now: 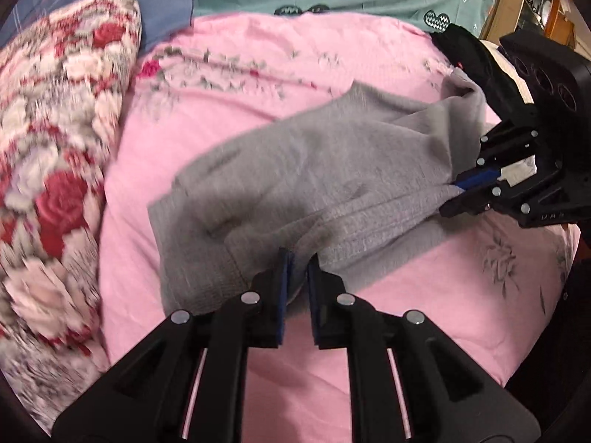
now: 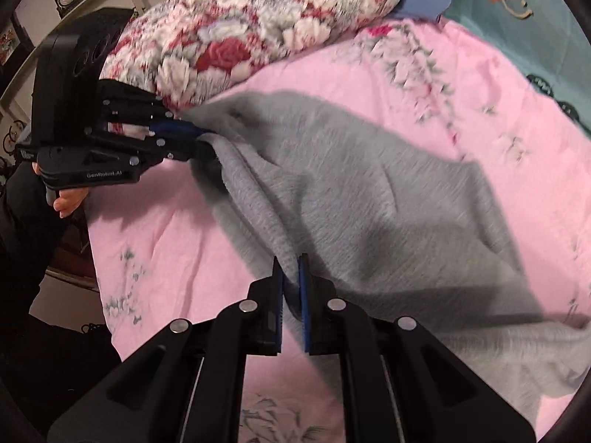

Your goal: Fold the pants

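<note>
Pants (image 1: 295,170): grey knit cloth, soft, matt, ribbed band at 6 o'clock. Sheet (image 1: 258,48): pink cotton-like cloth, smooth, matt, floral print. Quilt (image 1: 55,147) at 9 o'clock: rose-print cloth, matt. Left gripper (image 1: 297,269), right gripper (image 2: 291,273): black matt plastic, shiny metal pins, blue pads.

In the left wrist view, bare pink bed sheet (image 1: 229,85) lies open from eleven to one o'clock beyond the grey pants (image 1: 295,170). A rose-patterned bolster (image 1: 55,147) blocks nine to ten o'clock, seemingly resting on the sheet, though blur hides the edge. The right gripper (image 1: 456,193) closes off three o'clock. Five o'clock is clear sheet.
</note>
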Demonstrator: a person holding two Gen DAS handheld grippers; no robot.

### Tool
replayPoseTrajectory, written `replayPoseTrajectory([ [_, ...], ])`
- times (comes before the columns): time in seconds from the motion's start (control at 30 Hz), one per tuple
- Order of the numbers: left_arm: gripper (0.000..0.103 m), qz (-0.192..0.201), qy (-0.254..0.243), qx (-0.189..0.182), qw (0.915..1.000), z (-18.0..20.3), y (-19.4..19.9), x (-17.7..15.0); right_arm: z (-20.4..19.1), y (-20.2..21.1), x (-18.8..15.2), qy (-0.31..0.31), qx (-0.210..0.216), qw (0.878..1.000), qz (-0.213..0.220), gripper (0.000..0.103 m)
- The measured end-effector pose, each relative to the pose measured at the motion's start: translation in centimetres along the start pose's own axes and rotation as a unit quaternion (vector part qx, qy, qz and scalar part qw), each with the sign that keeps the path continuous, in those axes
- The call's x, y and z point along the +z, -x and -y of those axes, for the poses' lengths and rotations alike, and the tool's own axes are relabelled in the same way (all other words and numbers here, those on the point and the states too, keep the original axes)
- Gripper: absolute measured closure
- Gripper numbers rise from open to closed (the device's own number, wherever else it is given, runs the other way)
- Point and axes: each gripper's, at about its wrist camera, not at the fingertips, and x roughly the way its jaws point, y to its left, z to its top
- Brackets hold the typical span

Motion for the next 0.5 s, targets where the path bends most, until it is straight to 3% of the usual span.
replayPoseTrajectory([
  [0.23, 0.088, -0.017, 0.024, -0.014, 0.9995, -0.3, -1.5, -1.7, -0.4, -4.1, -1.4, -0.016, 0.002, 0.999, -0.031, 0.095],
  [0.33, 0.083, -0.01, 0.015, -0.007, 0.9998, 0.6, 0.3, -2.2, -0.6, -3.7, -1.3, -0.013, 0.004, 0.999, -0.039, 0.086],
  [0.37, 0.076, -0.007, 0.014, -0.009, 0.9998, 1.0, 1.1, -2.4, -0.9, -3.4, -1.2, -0.014, 0.006, 0.999, -0.046, 0.075],
  [0.4, 0.045, 0.004, 0.014, -0.021, 0.9997, 1.3, 2.2, -2.4, -1.1, -2.7, -1.1, -0.015, 0.012, 0.998, -0.052, 0.071],
  [0.43, 0.025, 0.022, 0.013, -0.032, 0.9992, 1.7, 3.3, -2.3, -1.1, -1.9, -0.9, -0.016, 0.024, 0.998, -0.047, 0.071],
  [0.5, 0.024, 0.058, 0.002, -0.06, 0.9965, 2.6, 5.4, -2.3, -1.6, 0.3, -0.2, -0.012, 0.046, 0.999, -0.012, 0.071],
])
